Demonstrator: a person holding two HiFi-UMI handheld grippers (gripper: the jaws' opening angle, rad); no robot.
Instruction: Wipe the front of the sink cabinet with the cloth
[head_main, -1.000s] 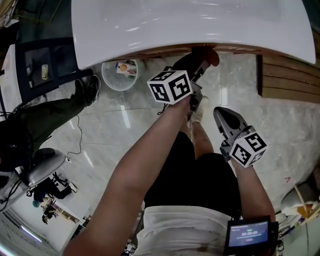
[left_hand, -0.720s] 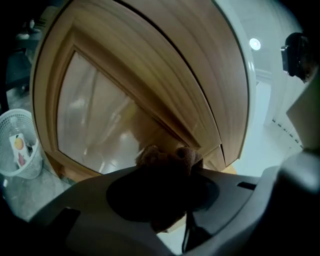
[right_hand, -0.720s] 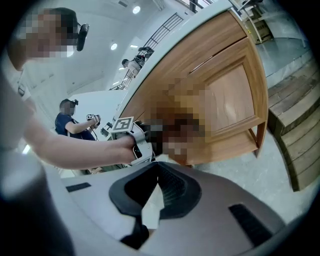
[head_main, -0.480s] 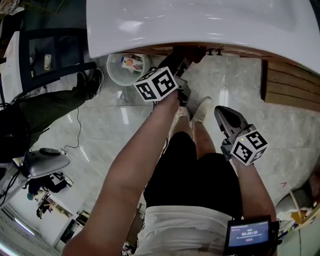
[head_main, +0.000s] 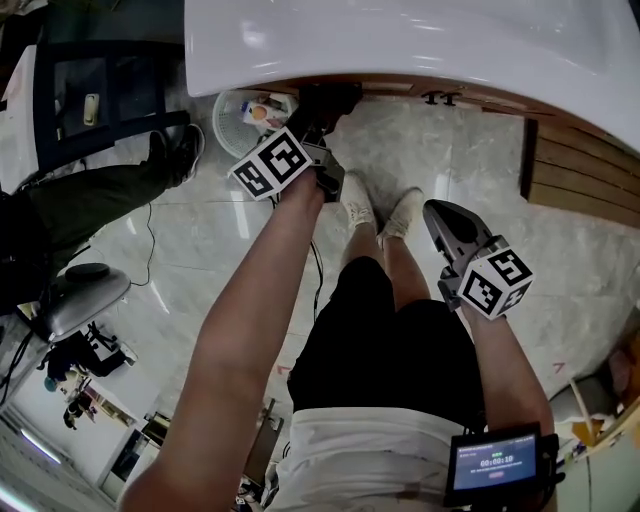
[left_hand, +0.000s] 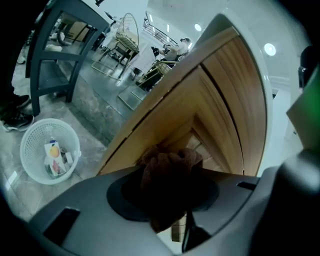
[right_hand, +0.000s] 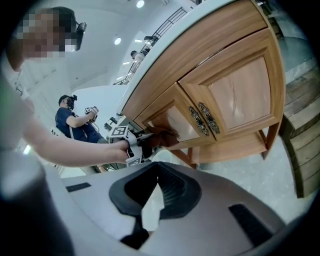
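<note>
So the left tool is clamped on a bunched-up dark brown cloth, and that cloth is pushed right up against the front of the light wooden sink cabinet, just under the overhang of the glossy white tabletop. From the right gripper view you can see the cloth sits on the left door panel, a bit to the side of the pair of ornate metal handles where the two doors meet. In the left gripper view the wad fills the gap between the jaws and the wood grain is directly behind it.

The right tool isn't doing anything. Its jaws are together with nothing in them, and it hangs off to the side above the pale marble floor, well apart from the cabinet, pointing toward it.

Other stuff around: a round white plastic basket with some colourful packets in it stands on the floor just left of the cabinet, near the left tool. Someone else's leg in dark green trousers is over at the left. The person's own white sneakers are planted in front of the cabinet, and a small lit screen sits at their waist.
</note>
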